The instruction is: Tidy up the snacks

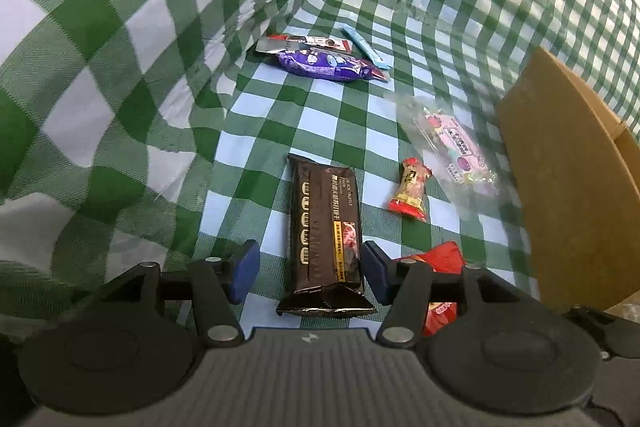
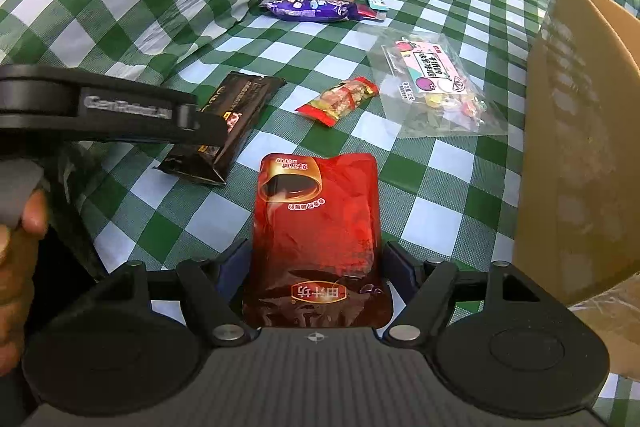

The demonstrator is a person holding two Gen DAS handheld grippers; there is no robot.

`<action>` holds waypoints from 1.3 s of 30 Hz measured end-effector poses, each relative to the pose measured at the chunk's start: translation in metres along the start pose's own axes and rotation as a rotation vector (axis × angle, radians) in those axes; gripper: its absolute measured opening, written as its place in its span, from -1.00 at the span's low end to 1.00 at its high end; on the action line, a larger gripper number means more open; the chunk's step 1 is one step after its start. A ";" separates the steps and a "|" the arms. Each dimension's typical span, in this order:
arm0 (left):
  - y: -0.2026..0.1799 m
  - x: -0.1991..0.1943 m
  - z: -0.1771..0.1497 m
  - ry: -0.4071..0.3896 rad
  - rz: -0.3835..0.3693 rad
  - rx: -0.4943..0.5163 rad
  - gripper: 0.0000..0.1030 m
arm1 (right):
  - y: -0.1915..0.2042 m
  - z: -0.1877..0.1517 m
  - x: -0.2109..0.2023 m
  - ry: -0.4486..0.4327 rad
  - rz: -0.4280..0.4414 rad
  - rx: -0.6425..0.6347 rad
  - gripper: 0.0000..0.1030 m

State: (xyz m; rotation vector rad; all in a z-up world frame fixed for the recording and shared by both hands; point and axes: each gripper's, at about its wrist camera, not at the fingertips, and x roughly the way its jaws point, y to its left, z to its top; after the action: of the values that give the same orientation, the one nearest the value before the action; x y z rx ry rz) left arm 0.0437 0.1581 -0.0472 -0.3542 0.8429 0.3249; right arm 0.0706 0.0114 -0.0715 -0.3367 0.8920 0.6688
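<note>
Green-check cloth covers the surface (image 1: 340,131). Left view: left hand-held gripper (image 1: 308,273) spread either side of dark snack bar (image 1: 326,227), not pinching. Right view: right hand-held gripper (image 2: 316,275) spread around red pouch (image 2: 316,223), w/ no squeeze visible. Cardboard box (image 2: 580,147) beside it; approx. all snacks unsorted.
</note>
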 end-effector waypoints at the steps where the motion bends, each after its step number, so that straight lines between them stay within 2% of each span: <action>1: -0.002 0.001 -0.001 0.001 0.002 0.008 0.19 | 0.000 -0.001 0.000 -0.002 0.000 0.000 0.44; 9: -0.015 0.008 -0.003 -0.002 0.031 0.093 0.20 | -0.002 -0.003 -0.003 -0.015 -0.009 0.009 0.33; 16: -0.018 0.011 -0.003 -0.014 0.045 0.117 0.19 | -0.007 -0.003 -0.005 -0.021 -0.026 0.029 0.29; 19: -0.021 0.012 -0.003 -0.014 0.050 0.140 0.11 | -0.006 -0.004 -0.006 -0.023 -0.029 0.029 0.29; 21: -0.021 0.012 -0.003 -0.016 0.056 0.152 -0.10 | -0.005 -0.004 -0.006 -0.024 -0.031 0.030 0.29; 23: -0.021 0.011 -0.003 -0.022 0.060 0.156 -0.16 | -0.005 -0.004 -0.006 -0.025 -0.033 0.031 0.29; 28: -0.019 0.008 -0.001 -0.047 0.074 0.153 -0.16 | -0.005 -0.004 -0.007 -0.031 -0.037 0.031 0.29; 39: -0.018 0.011 -0.001 -0.026 0.075 0.155 -0.16 | -0.005 -0.004 -0.008 -0.035 -0.041 0.031 0.29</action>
State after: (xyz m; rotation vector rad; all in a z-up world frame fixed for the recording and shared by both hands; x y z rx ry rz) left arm 0.0572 0.1431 -0.0530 -0.1738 0.8516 0.3307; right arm 0.0676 0.0026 -0.0674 -0.3137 0.8591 0.6208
